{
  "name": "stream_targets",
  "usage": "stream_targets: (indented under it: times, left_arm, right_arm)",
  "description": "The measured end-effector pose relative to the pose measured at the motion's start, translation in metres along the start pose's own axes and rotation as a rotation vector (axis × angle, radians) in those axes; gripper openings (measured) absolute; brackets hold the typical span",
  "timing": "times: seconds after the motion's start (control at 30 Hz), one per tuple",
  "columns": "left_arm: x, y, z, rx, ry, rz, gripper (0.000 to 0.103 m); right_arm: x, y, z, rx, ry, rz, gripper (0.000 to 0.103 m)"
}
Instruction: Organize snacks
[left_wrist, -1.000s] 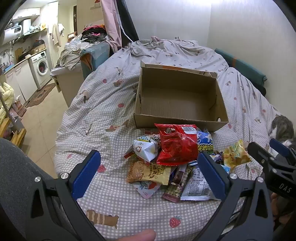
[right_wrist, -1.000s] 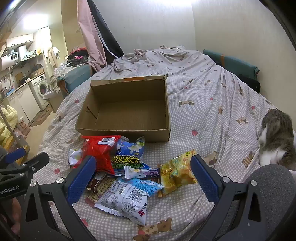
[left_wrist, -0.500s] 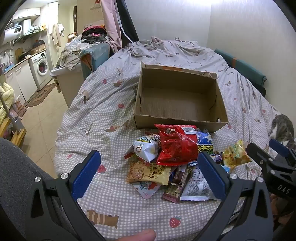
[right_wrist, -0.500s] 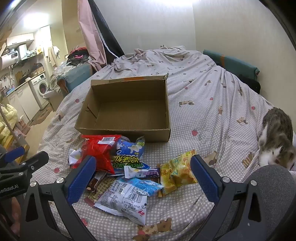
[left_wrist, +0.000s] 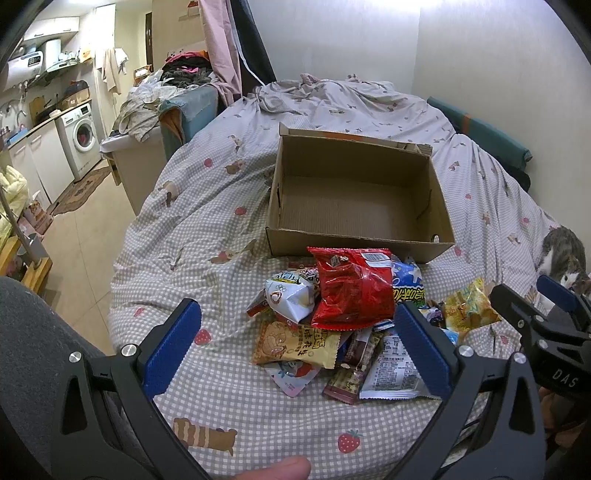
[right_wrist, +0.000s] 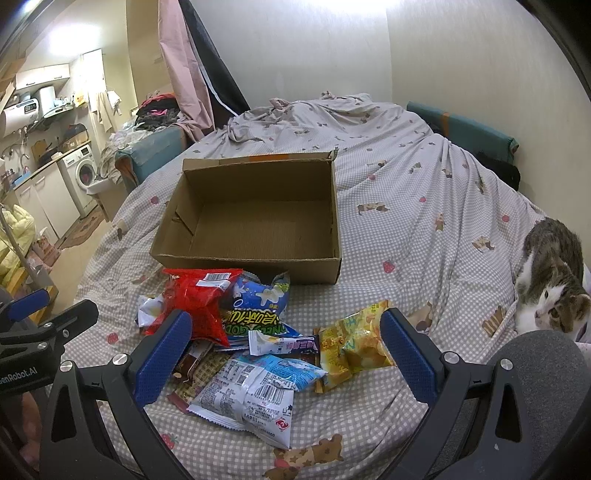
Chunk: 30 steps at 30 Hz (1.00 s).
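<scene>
Box: your empty cardboard box (left_wrist: 354, 199) sits open-topped, ready for filling.
Snacks: the snack pile (right_wrist: 255, 332) lies just before the box.
Fingers: your left gripper (left_wrist: 295, 350) and right gripper (right_wrist: 284, 354) are spread, empty, poised to pick.

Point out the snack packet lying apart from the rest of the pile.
The yellow chip packet, at the pile's right edge toward the cat; the others overlap each other.

wrist views over bed (left_wrist: 207, 206), sharing snacks (left_wrist: 351, 291)
</scene>
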<state>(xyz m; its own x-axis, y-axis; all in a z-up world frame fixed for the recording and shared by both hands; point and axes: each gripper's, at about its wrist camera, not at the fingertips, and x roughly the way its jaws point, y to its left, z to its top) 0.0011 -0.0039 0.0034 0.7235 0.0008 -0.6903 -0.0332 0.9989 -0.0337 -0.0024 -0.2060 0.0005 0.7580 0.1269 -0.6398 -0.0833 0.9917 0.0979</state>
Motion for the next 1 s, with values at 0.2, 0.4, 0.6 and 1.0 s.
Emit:
stream_targets:
  times: [0.2,0.4,0.6,1.0]
  left_arm:
    - [0.0011,0.0020,-0.0004,-0.002,-0.002,-0.001,0.103]
    - [0.0005,0.0024,-0.0009,-0.004,-0.001,-0.001,0.103]
    - [0.0005,0.0024,-0.0011,-0.004,-0.002,-0.001,0.103]
    - [0.0006,0.0027,-0.0011,-0.005,-0.001,-0.001,0.103]
  right_arm:
    - [0.0002,0.0000,0.0000,-0.001,0.000,-0.001,0.103]
    - [0.0004,-0.0003,-0.0003,-0.003,0.001,-0.001,0.103]
    - [0.0019,-0.0003,-0.0009,-0.004,0.001,-0.002,0.103]
    - [0.0004,0.0007,-0.0002,-0.005,0.002,-0.003,0.103]
